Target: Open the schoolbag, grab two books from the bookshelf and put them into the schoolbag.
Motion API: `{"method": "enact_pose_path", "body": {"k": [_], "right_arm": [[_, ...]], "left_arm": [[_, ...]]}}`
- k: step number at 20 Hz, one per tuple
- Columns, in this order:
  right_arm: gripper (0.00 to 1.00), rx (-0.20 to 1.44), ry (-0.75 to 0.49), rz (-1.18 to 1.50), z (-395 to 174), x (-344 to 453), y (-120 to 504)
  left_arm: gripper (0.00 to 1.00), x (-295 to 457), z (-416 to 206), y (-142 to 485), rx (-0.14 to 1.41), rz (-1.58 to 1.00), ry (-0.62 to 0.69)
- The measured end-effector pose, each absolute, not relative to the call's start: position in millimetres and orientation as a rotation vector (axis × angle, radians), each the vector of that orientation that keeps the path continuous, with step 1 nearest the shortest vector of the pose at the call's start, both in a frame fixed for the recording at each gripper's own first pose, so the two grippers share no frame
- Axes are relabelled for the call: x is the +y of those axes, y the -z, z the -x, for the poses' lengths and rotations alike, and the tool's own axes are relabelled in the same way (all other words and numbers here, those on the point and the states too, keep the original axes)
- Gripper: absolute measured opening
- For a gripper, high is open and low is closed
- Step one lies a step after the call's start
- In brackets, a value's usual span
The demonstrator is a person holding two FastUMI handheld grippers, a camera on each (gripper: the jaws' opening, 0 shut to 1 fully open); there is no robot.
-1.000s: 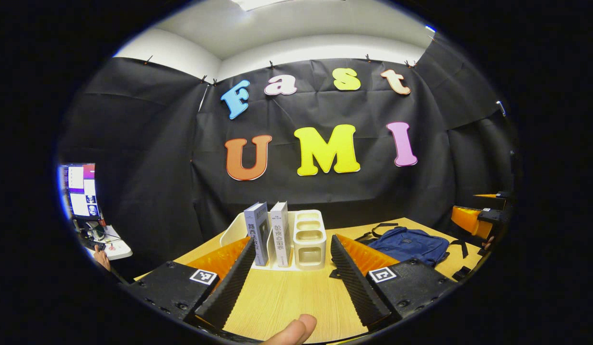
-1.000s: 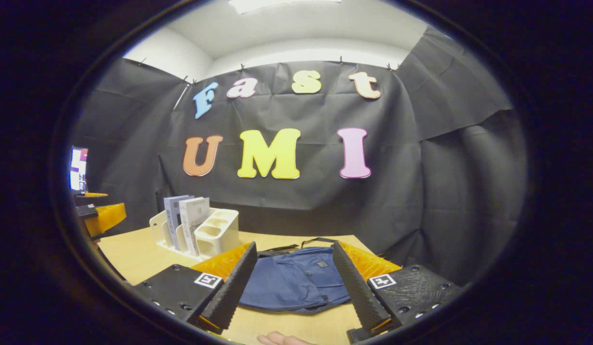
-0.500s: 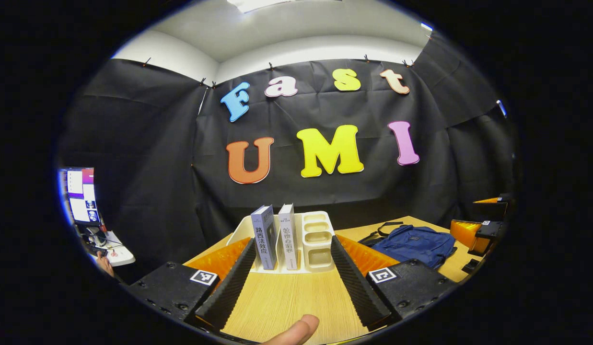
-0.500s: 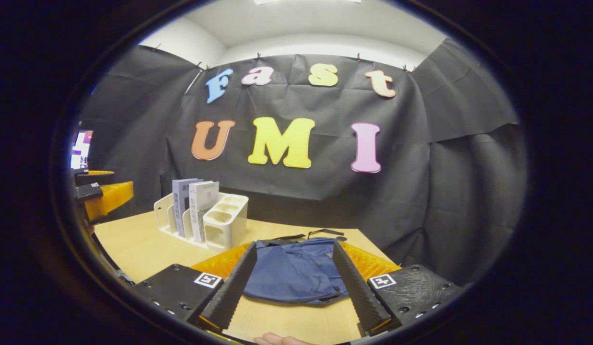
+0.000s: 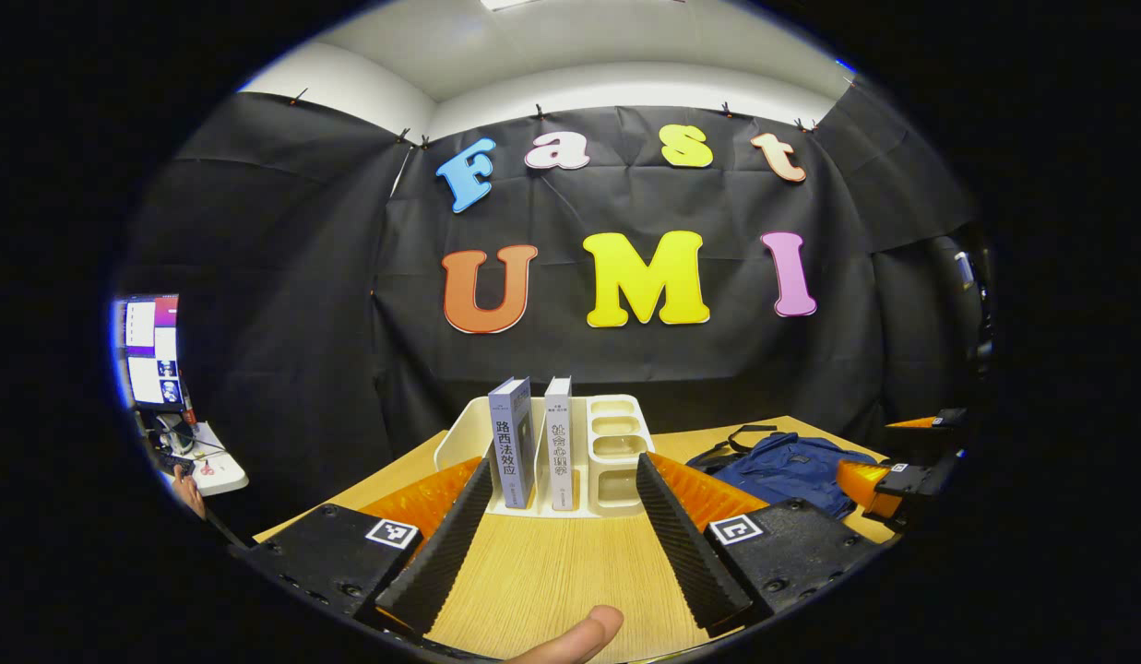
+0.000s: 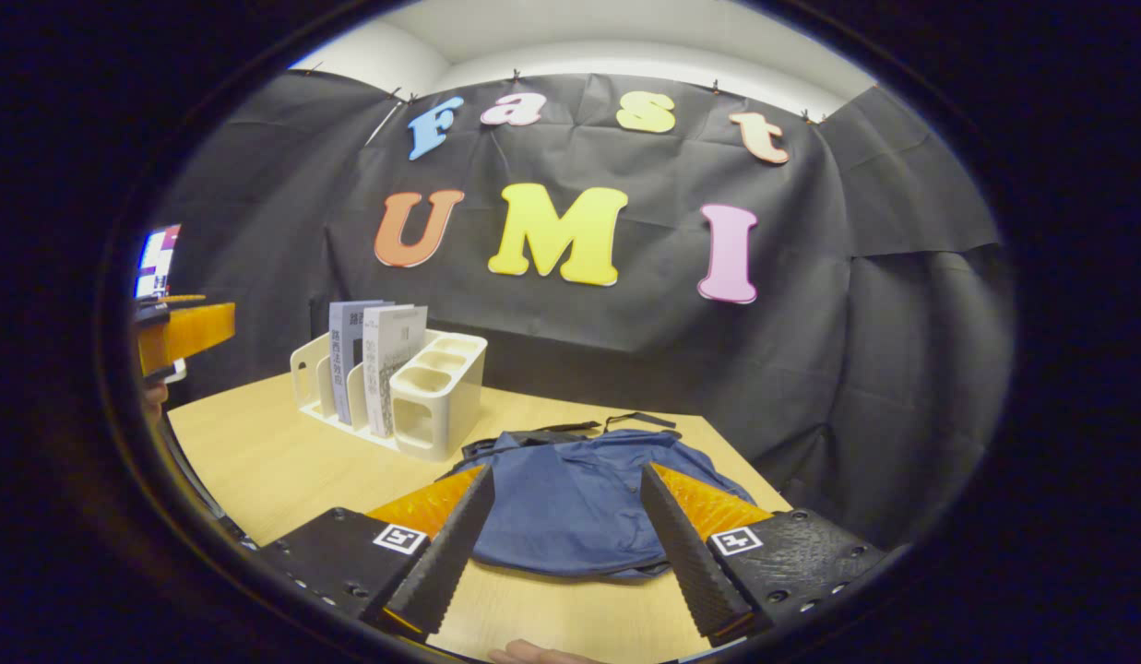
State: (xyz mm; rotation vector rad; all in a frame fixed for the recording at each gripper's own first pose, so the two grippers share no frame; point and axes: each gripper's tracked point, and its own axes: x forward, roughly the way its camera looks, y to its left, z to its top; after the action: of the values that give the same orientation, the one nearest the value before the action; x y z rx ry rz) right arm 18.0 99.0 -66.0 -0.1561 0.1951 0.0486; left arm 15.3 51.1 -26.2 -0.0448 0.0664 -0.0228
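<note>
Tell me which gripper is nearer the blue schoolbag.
Right. The right gripper hangs open directly over the schoolbag; the left gripper faces the bookshelf, with the bag off to its right.

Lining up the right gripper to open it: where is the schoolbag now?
The blue schoolbag lies flat on the wooden table, straight ahead between the open right gripper fingers in the right gripper view, right of the white bookshelf.

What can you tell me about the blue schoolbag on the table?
The schoolbag is dark blue and looks like soft cloth. It lies flat and floppy on the wooden table, to the right of the white bookshelf. Black straps spill out at its far end. It looks closed; nothing has been put in it. The right claw hangs open just in front of it, not touching it.
</note>
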Motion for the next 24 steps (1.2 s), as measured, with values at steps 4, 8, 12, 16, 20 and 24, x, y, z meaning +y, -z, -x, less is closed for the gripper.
{"method": "enact_pose_path", "body": {"k": [4, 8, 12, 16, 20, 24], "right_arm": [[0.96, 0.248, -0.067, 0.226, -45, 122, 96], [0.96, 0.32, -0.11, 0.282, -68, 155, 131], [0.96, 0.41, -0.16, 0.319, -87, 187, 168], [0.95, 0.46, -0.127, 0.41, -105, 191, 190], [0.95, 0.472, -0.058, 0.543, -120, 184, 205], [0.93, 0.51, -0.009, 0.591, -130, 176, 217]], "left_arm": [[0.98, 53, -16, 30, 0.068, 0.035, 0.03], [0.98, 60, -20, 33, 0.072, 0.042, 0.031], [0.98, 72, -23, 41, 0.088, 0.049, 0.007], [0.98, 82, -27, 46, 0.104, 0.059, -0.013], [0.99, 79, -31, 52, 0.123, 0.066, -0.008], [0.99, 73, -32, 55, 0.125, 0.041, 0.002]]}}
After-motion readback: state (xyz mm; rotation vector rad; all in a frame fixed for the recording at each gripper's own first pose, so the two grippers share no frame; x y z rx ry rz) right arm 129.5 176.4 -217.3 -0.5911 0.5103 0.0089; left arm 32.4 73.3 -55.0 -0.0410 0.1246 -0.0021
